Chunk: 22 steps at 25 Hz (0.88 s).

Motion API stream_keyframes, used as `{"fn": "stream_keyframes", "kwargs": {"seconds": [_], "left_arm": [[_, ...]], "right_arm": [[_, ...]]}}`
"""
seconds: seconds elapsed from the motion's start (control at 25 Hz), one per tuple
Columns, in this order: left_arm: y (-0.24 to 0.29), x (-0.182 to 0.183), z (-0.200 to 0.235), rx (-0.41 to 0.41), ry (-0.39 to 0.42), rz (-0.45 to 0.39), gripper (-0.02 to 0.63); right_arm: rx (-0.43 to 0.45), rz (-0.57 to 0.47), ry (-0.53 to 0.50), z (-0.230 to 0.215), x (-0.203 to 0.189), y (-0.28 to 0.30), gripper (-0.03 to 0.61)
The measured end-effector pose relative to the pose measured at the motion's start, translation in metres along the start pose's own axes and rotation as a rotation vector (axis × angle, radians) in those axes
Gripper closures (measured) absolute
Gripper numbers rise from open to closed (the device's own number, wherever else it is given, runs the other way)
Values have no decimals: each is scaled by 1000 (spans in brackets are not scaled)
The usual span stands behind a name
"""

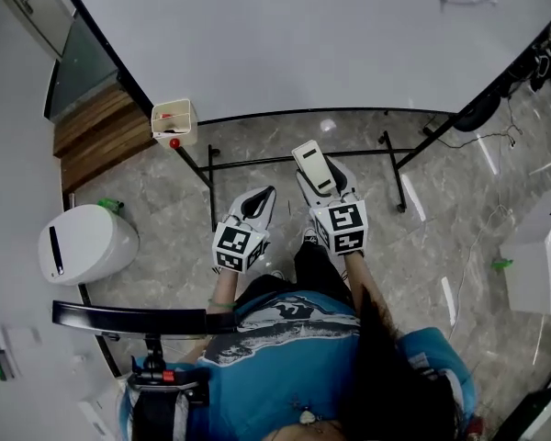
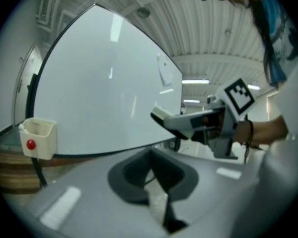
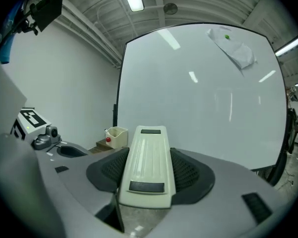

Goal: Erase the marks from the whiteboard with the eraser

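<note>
The whiteboard (image 1: 331, 35) fills the far side of the head view, and I see no marks on it. A cream eraser (image 1: 312, 166) sticks forward out of my right gripper (image 1: 319, 180), which is shut on it, just short of the board's lower edge. In the right gripper view the eraser (image 3: 148, 152) lies lengthwise between the dark pads of that gripper (image 3: 148, 175). My left gripper (image 1: 262, 198) hangs beside it on the left, shut and holding nothing. In the left gripper view its jaws (image 2: 151, 170) meet in a V, with the eraser (image 2: 160, 114) off to the right.
A cream holder (image 1: 174, 122) with something red in it hangs at the board's lower left corner. A white cloth (image 3: 233, 48) is pinned high on the board. The stand's black legs (image 1: 298, 159) cross the floor below. A white bin (image 1: 84, 243), a white box (image 1: 537, 260) and cables flank me.
</note>
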<state>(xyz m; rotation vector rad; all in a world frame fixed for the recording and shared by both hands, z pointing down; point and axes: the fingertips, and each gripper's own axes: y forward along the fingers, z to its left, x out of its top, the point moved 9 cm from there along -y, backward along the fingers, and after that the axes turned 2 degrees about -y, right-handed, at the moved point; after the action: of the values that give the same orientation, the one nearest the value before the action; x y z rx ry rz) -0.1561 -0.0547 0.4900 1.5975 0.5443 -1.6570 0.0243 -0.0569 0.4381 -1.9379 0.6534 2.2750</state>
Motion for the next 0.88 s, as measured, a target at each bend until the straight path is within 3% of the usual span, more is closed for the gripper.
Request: {"fn": "stream_keyframes", "kwargs": {"seconds": [0.24,0.64,0.88], "left_arm": [[37,10,19,70,-15,-4,609],[125,45,27,159,-22,-46,609],[161,56,25,211,-25,-66,609]], "right_arm": [[-30,-114,-81,-45,35,40,316],[25,-333,-253,-129,109,106,316],[39,-448,-296,-156,140,137,315]]}}
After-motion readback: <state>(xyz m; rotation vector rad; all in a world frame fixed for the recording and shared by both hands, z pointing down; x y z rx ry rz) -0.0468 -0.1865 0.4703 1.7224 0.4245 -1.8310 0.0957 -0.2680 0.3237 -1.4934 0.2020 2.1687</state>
